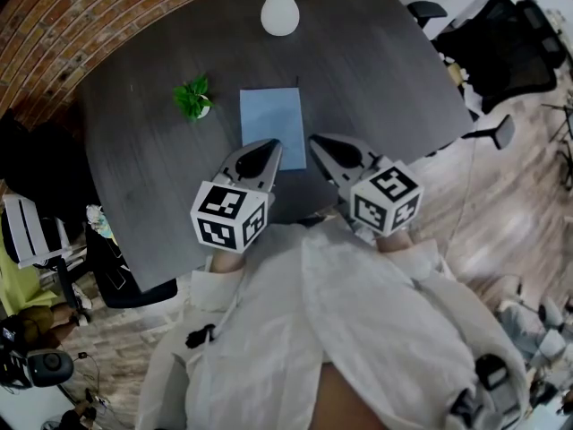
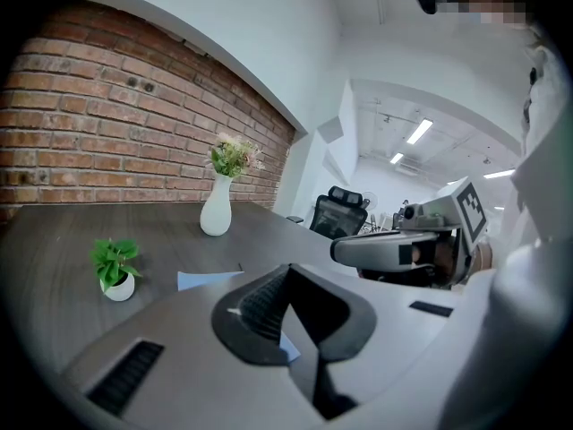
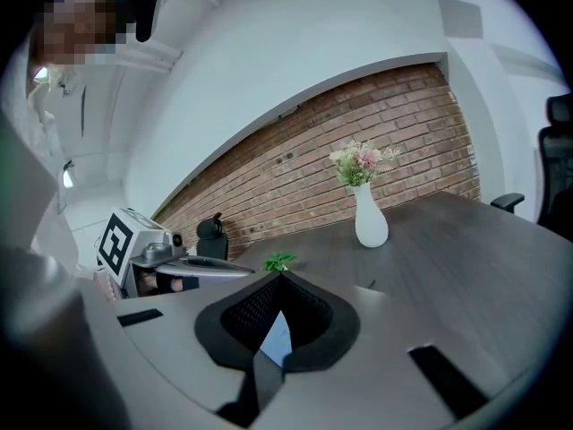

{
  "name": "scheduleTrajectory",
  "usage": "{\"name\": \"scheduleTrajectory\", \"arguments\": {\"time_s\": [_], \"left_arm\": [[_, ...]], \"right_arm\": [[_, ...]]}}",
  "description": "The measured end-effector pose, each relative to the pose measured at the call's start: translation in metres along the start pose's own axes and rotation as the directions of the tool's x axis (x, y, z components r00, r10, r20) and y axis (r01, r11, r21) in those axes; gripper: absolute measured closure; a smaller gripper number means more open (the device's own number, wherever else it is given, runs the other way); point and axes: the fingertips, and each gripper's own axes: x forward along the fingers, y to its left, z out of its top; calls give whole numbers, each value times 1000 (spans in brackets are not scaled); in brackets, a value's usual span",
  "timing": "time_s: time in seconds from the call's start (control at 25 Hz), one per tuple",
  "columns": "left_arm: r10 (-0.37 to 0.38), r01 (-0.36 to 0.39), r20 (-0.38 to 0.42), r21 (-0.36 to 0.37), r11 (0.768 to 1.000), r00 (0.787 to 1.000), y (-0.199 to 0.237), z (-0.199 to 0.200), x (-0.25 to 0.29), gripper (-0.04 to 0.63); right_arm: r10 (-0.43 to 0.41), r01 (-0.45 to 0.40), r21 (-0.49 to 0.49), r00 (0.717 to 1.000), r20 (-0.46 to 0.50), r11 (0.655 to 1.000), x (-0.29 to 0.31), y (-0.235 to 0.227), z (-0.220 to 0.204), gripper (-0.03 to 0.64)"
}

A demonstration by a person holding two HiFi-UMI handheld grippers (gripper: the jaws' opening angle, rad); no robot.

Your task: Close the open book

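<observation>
A light blue book (image 1: 272, 116) lies flat in the middle of the dark grey table (image 1: 152, 159). It shows as one plain blue rectangle, with no spread pages visible. Both grippers hover side by side at the table's near edge, just short of the book. My left gripper (image 1: 269, 147) is shut and empty, and so is my right gripper (image 1: 318, 141). In the left gripper view the book (image 2: 208, 279) lies ahead and left of the shut tips (image 2: 288, 267). In the right gripper view a strip of the book (image 3: 277, 337) shows below the shut tips (image 3: 279, 276).
A white vase with flowers (image 1: 279, 12) stands at the table's far edge. A small potted plant (image 1: 193, 98) sits left of the book. Black office chairs (image 1: 501, 43) stand at the right, another chair (image 1: 125, 276) at the left. A brick wall runs behind the table.
</observation>
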Motion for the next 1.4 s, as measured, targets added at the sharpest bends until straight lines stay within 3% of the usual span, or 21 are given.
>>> {"name": "scheduleTrajectory", "arguments": {"time_s": [1.4], "left_arm": [[-17, 17, -23, -28, 999, 1000, 4, -8, 2, 591]], "right_arm": [[0, 1, 28, 999, -36, 1000, 7, -6, -7, 612]]}}
